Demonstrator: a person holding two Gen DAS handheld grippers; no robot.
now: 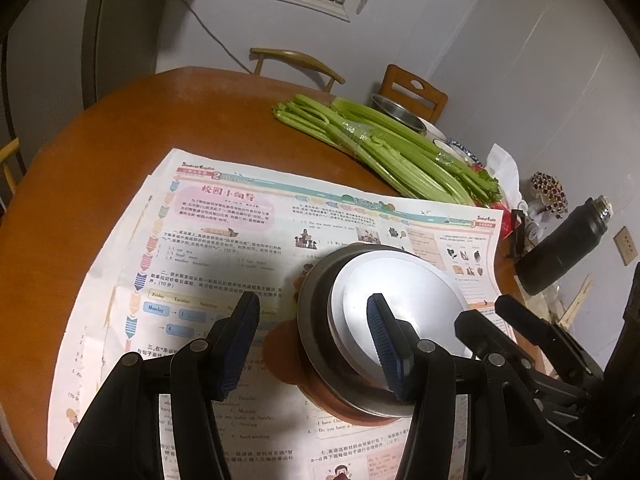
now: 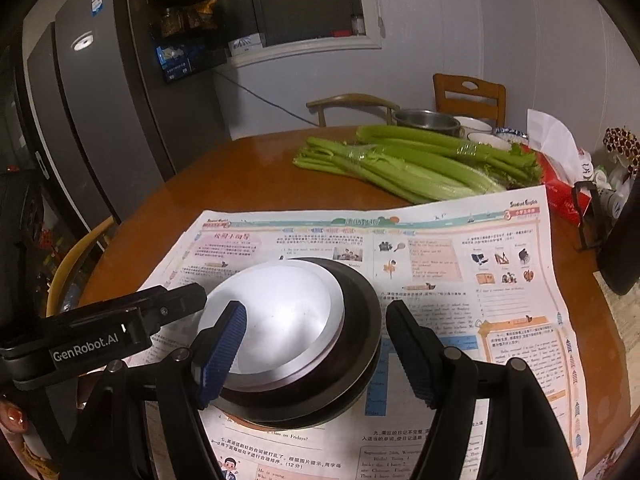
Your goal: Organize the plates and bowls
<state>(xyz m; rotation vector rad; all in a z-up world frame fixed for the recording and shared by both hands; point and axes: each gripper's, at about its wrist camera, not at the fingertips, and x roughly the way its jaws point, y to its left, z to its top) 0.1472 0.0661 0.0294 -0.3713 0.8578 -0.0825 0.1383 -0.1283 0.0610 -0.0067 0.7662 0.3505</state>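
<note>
A stack of dishes sits upside down on a newspaper (image 1: pixel 224 240): a silver plate (image 1: pixel 400 292) on a dark bowl (image 1: pixel 316 320), over a brown dish (image 1: pixel 288 364). The stack also shows in the right wrist view, silver plate (image 2: pixel 288 316) on dark bowl (image 2: pixel 360 320). My left gripper (image 1: pixel 312 344) is open, its right finger over the silver plate and its left finger beside the stack. My right gripper (image 2: pixel 320 356) is open and spans the stack's near side. The right gripper's body shows in the left wrist view (image 1: pixel 532 344).
Celery bunches (image 2: pixel 408 160) lie across the round wooden table (image 2: pixel 240 176). Behind them are a steel pot (image 2: pixel 428 120), white bowls (image 2: pixel 476 126) and a tissue box (image 2: pixel 560 184). A black flask (image 1: pixel 564 248) lies at the right. Chairs (image 2: pixel 468 96) and a fridge (image 2: pixel 92 120) stand around.
</note>
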